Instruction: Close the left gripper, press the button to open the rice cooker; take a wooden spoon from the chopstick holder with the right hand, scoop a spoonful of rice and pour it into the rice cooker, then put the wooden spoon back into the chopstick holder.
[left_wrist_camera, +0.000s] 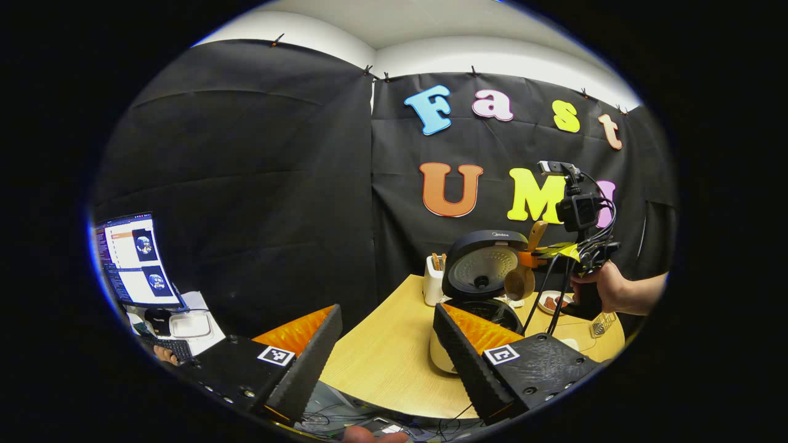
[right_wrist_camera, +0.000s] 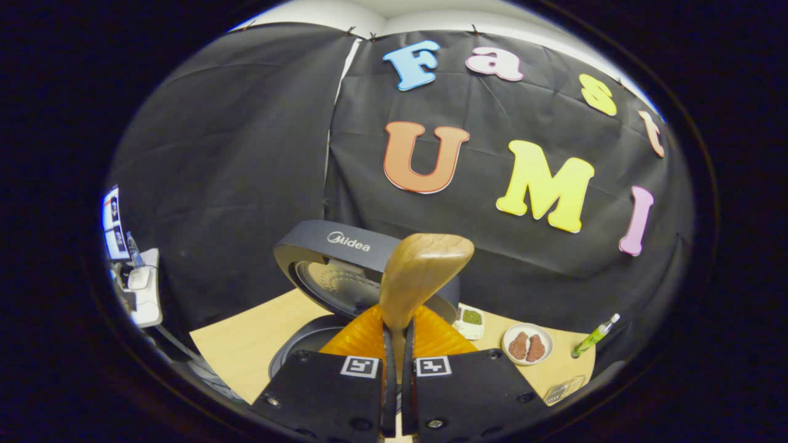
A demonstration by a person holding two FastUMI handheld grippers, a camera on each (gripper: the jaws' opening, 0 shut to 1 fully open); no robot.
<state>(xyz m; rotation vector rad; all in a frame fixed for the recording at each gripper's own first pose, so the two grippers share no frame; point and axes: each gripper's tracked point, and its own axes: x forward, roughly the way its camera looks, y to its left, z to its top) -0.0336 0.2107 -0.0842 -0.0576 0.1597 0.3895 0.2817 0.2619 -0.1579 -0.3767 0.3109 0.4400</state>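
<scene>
Right gripper view: right gripper (right_wrist_camera: 394, 363) is clamped on the spoon (right_wrist_camera: 418, 271) handle, bowl hanging beside the open cooker (left_wrist_camera: 483, 271), probably for tipping rice in. Left gripper (left_wrist_camera: 385, 351) waits clear, fingers apart.

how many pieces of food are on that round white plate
2: two brown pieces lie side by side on the plate, one on its left half, the other on its right, in the right gripper view.
</scene>
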